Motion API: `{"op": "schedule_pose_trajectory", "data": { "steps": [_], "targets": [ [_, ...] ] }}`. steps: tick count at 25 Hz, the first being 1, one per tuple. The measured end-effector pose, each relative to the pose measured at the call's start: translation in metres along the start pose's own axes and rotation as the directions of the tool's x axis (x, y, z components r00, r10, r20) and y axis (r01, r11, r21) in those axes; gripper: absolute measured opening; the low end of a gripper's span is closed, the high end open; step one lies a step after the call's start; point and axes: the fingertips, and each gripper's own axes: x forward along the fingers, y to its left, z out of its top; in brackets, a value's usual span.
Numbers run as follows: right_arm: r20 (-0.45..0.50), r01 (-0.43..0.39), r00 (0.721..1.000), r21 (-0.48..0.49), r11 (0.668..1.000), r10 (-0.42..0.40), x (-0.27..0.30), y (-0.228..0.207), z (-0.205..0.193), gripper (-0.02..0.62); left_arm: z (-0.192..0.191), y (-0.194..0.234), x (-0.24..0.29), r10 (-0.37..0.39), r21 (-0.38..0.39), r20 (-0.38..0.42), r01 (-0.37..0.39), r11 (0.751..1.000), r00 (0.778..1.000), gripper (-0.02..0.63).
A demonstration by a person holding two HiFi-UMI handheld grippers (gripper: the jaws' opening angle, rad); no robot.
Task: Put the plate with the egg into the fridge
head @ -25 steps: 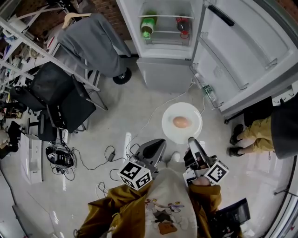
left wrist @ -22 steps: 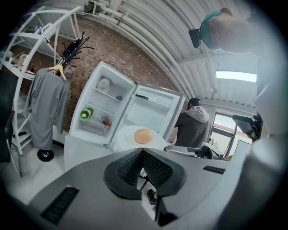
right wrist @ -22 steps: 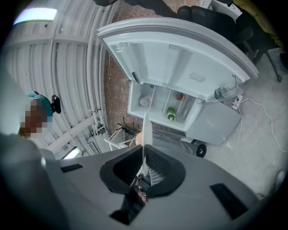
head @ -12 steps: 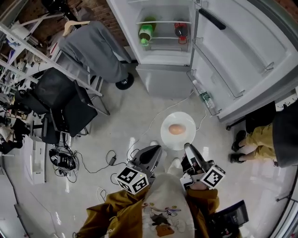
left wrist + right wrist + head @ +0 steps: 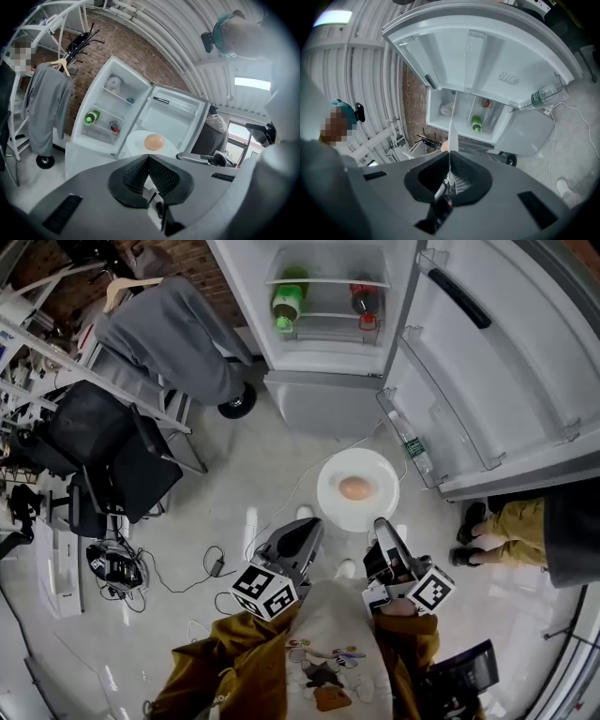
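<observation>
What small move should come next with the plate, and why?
Probably carry the plate level toward the open fridge: the right gripper has its jaws shut on the rim, the egg lies loose, and the plate is not yet inside.

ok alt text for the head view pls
Seen from above, the right gripper grips a white plate carrying an egg, held out toward an open fridge with two bottles on its shelf. The left gripper, fingers together, sits alongside.
</observation>
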Motion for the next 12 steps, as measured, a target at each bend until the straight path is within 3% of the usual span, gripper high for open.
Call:
{"op": "schedule_pose_trajectory", "data": {
  "steps": [12],
  "targets": [
    [0.048,0.046,0.998,0.018,0.999,-0.047,0.112,0.001,0.011,0.015,0.072,0.089,0.024,-0.049,-0.017,0.008,0.050,0.999,0.999,0.008]
  ]
}}
